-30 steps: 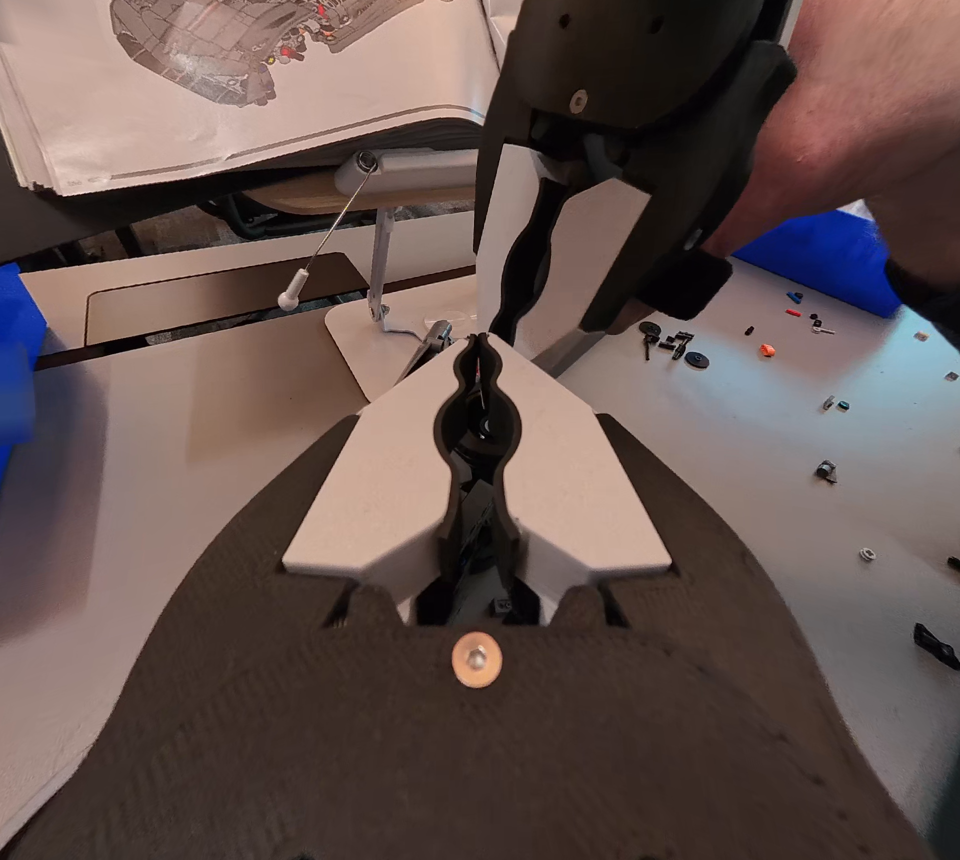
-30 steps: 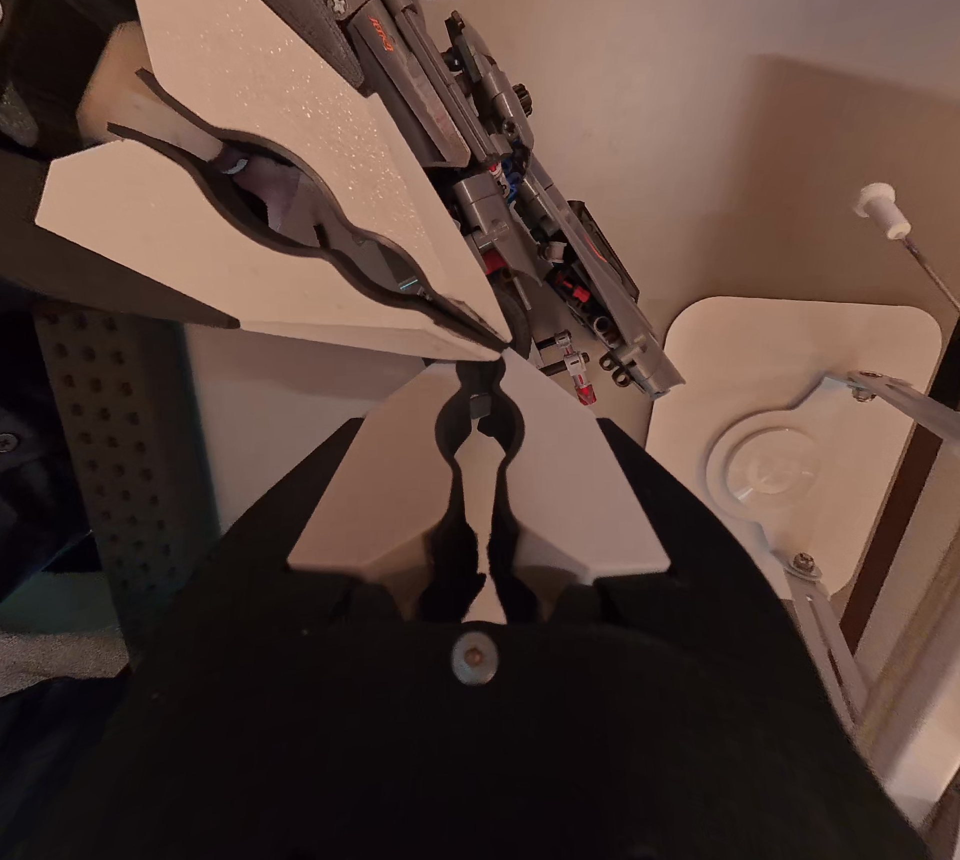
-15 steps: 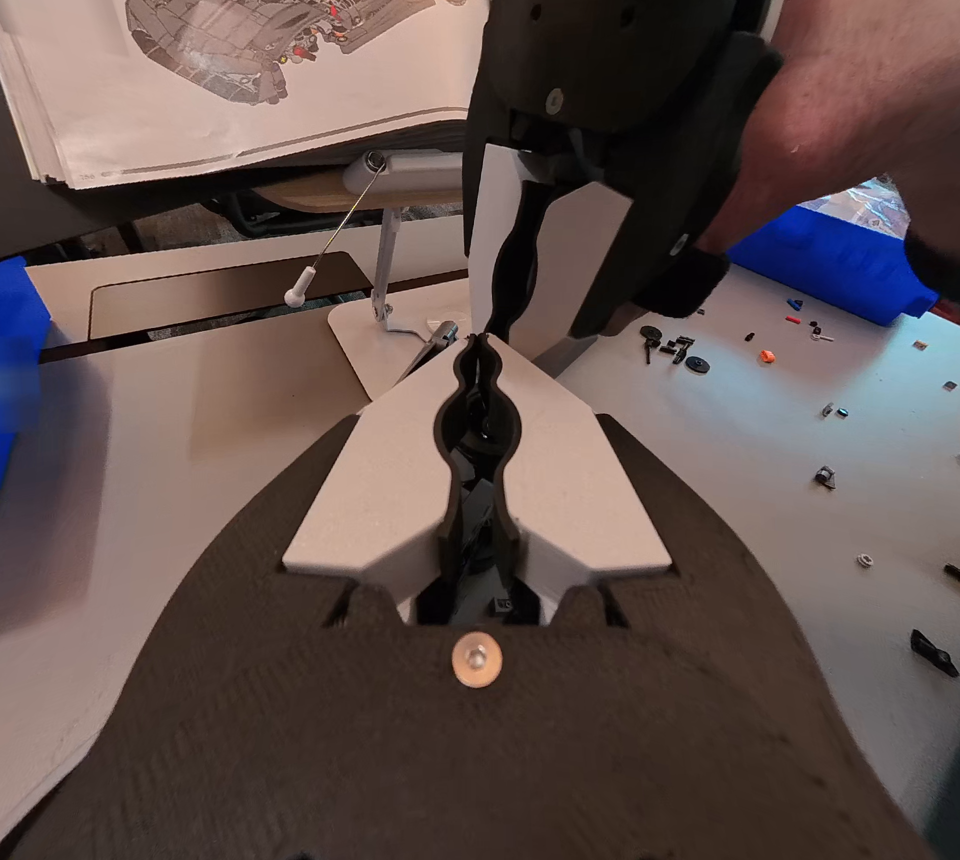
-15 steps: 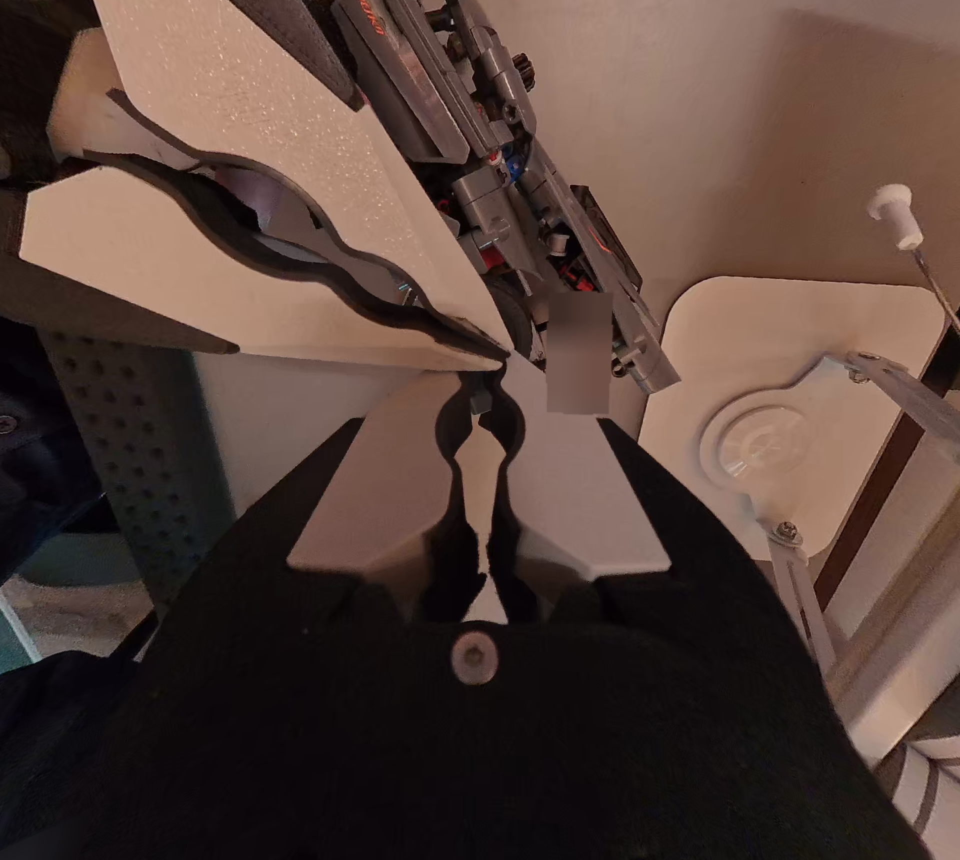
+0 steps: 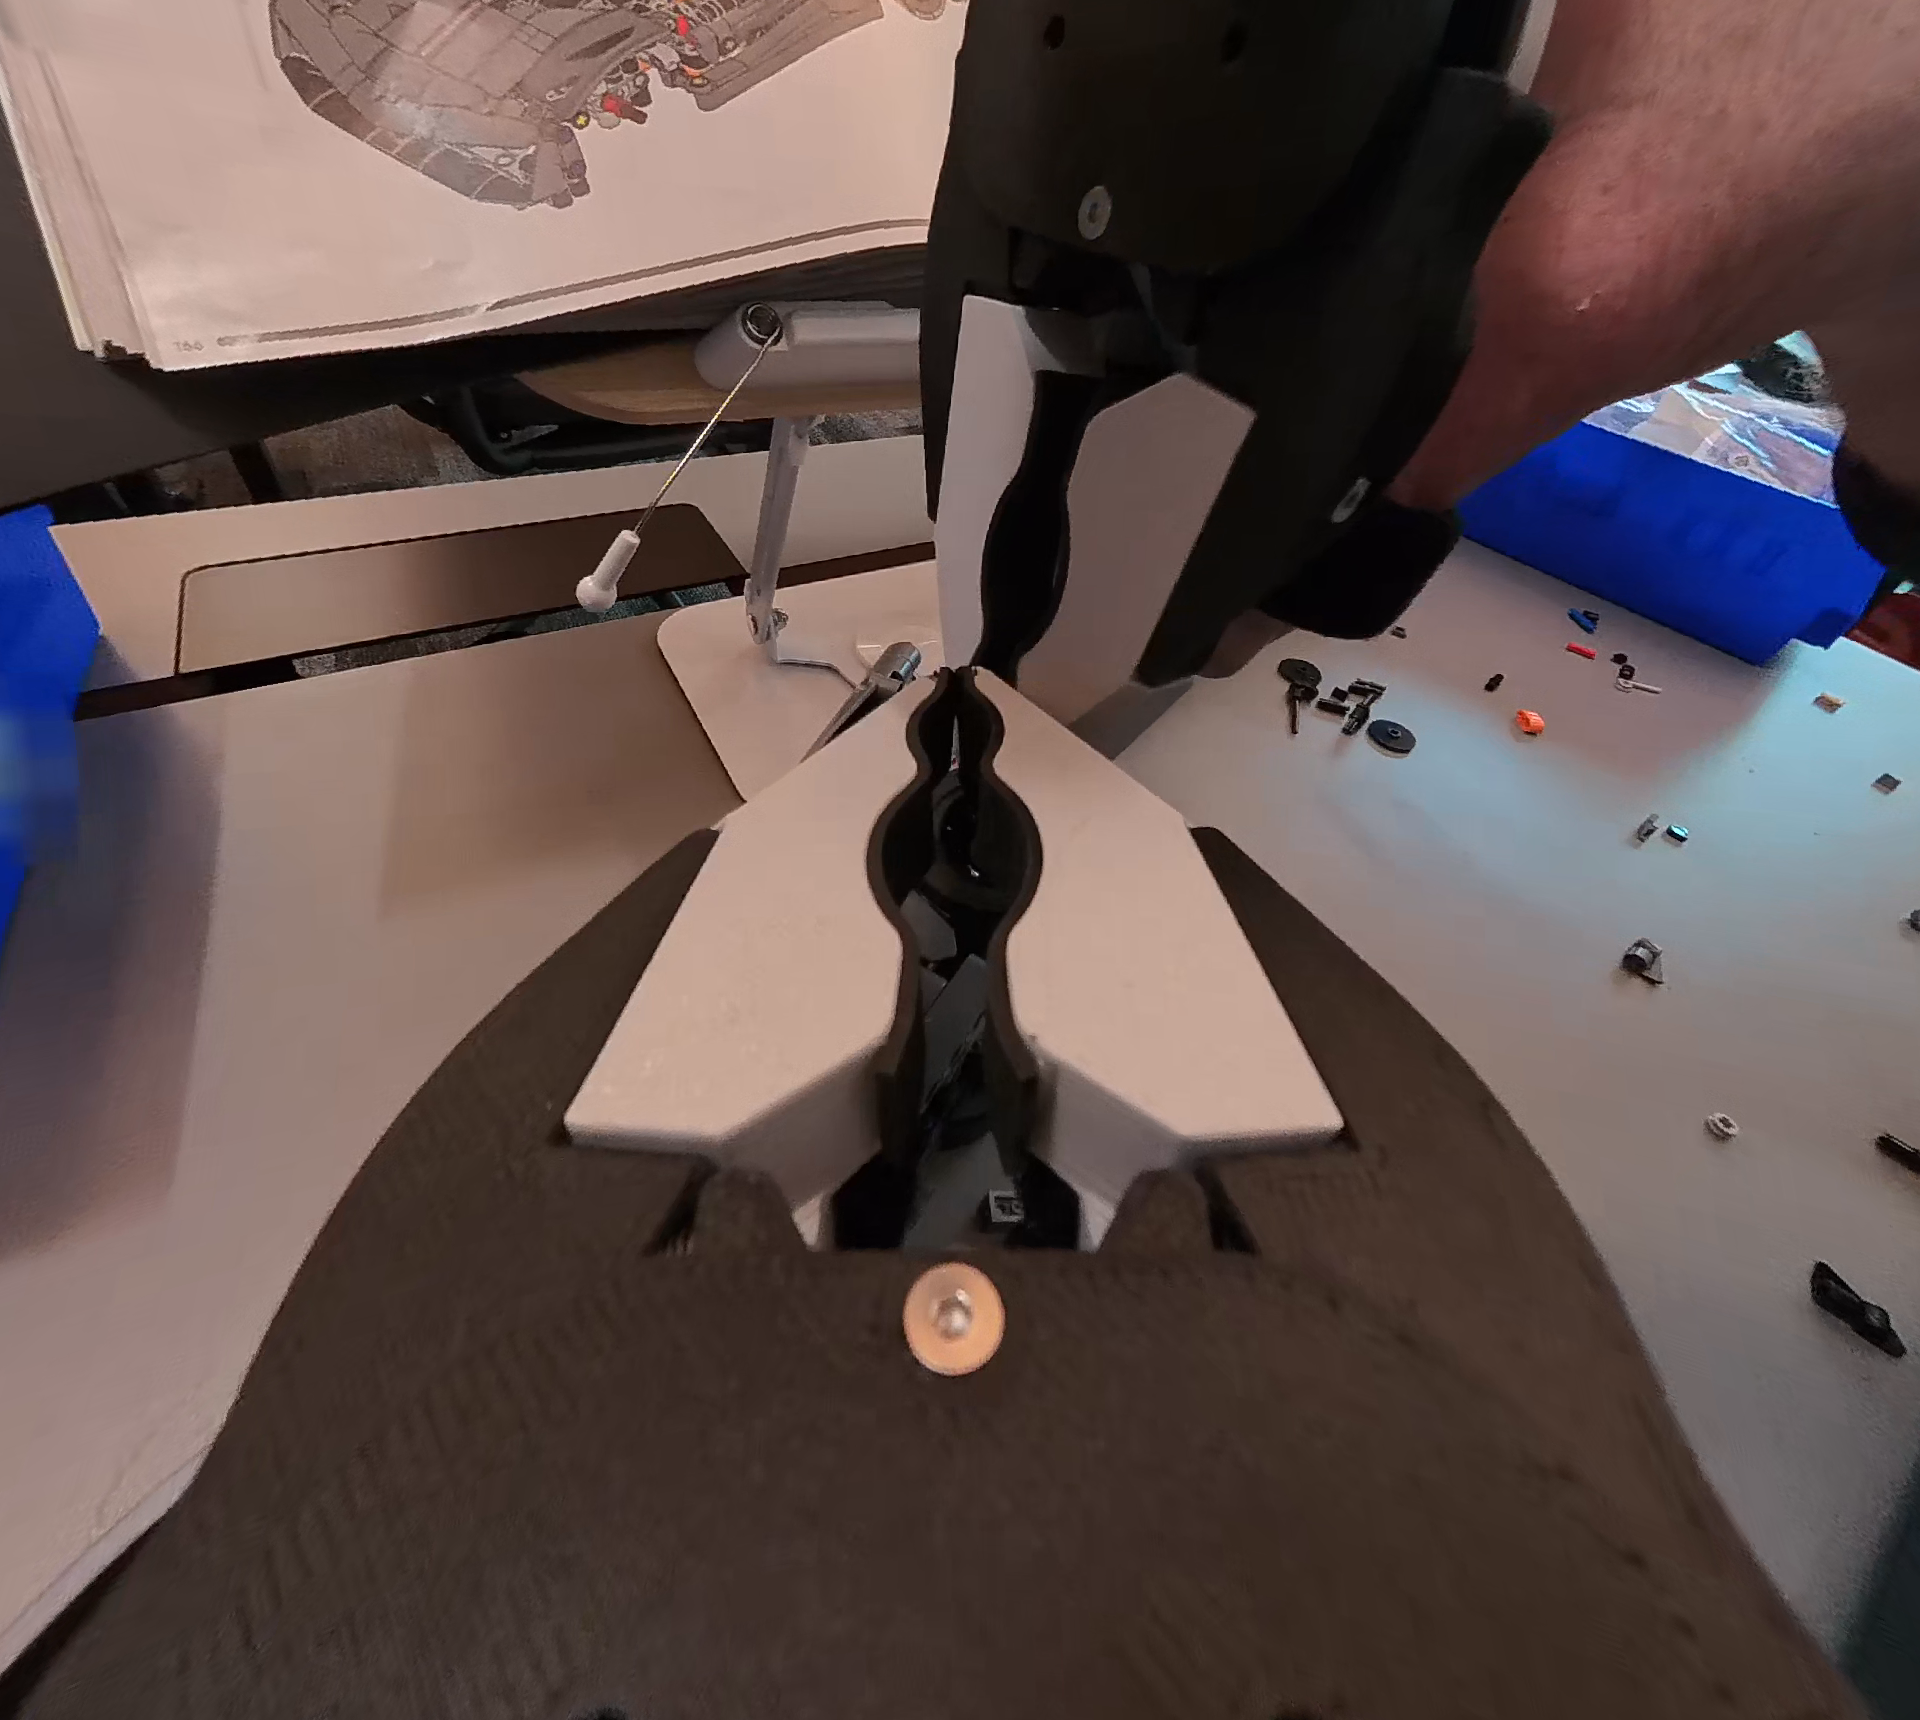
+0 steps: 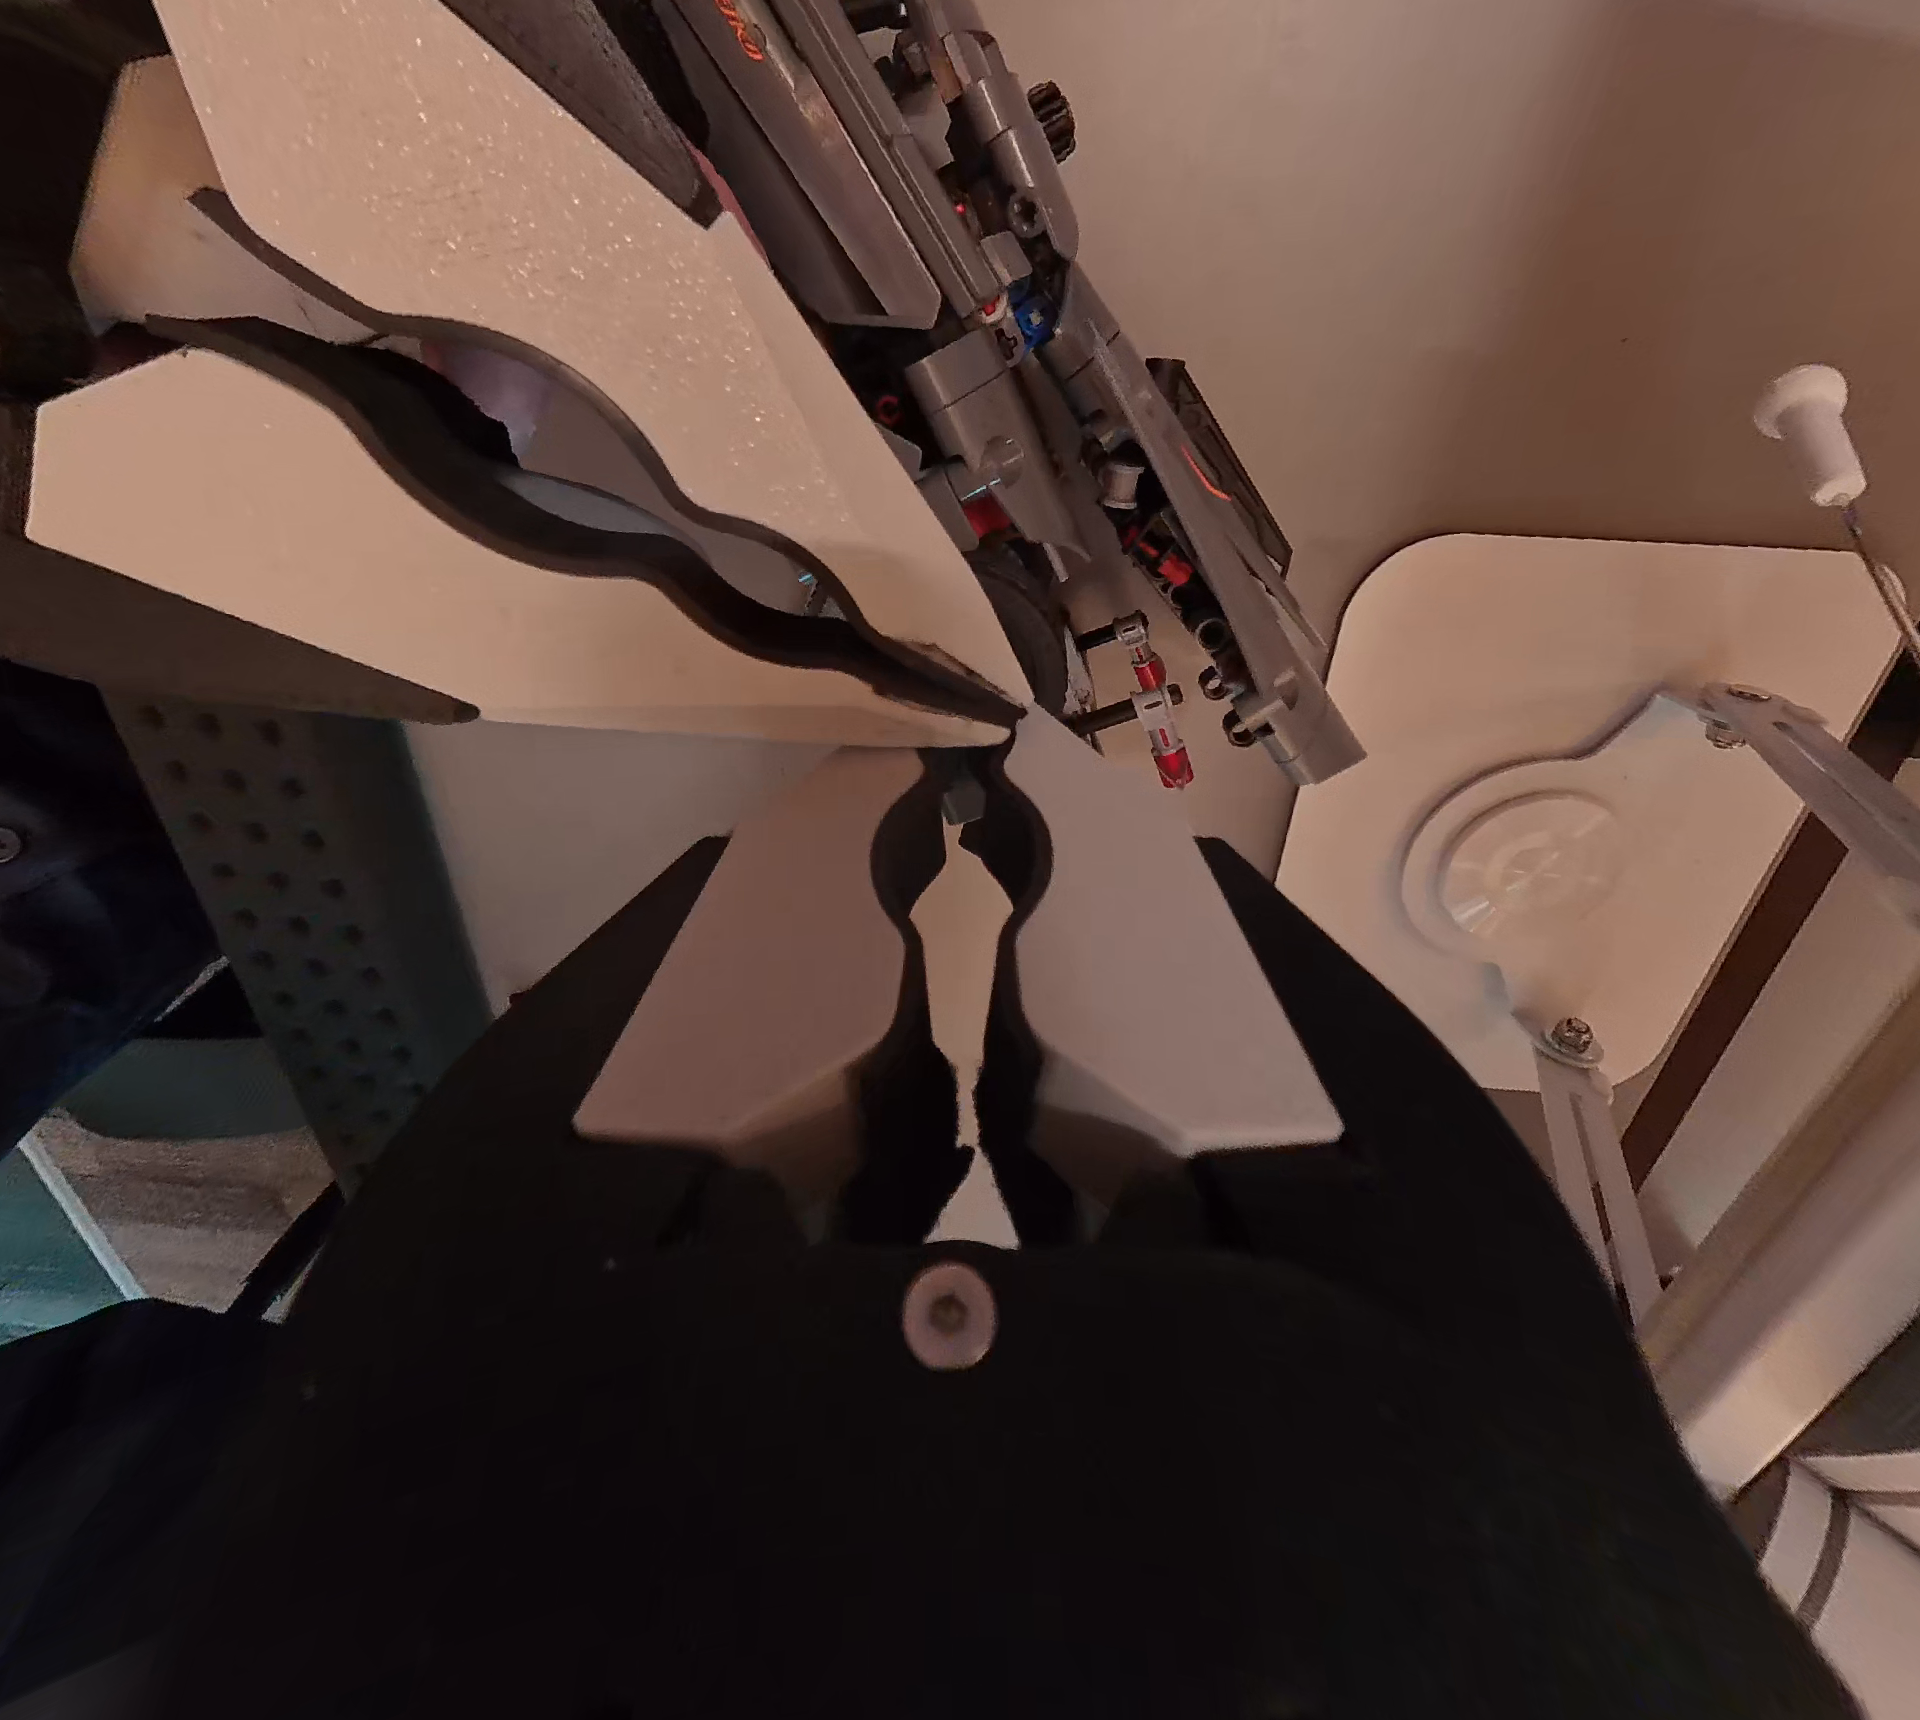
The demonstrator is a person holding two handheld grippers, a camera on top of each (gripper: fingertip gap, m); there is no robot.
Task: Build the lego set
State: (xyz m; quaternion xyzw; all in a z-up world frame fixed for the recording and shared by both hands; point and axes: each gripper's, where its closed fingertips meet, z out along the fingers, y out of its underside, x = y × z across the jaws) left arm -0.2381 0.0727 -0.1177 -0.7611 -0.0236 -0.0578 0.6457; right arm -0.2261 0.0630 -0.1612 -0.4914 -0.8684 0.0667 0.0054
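The grey Lego car assembly (image 6: 935,288) is clamped in the left gripper (image 5: 961,694), whose fingers are closed on its dark parts seen through the gap; it is held off the table (image 5: 416,839), apparently so that its side is presented to the other tool. A small grey piece (image 6: 964,800) is pinched at the tips of the right gripper (image 6: 966,787), whose fingers are shut on it, and it is brought right up against the left gripper's tips, probably for pressing into the model. The instruction booklet (image 5: 468,60) is propped on a stand behind, within sight. Loose spare pieces (image 5: 1351,704) are scattered on the table to the right. Compared with a second ago, the right gripper is seen closer to the assembly, and the model fills more of the right wrist view.
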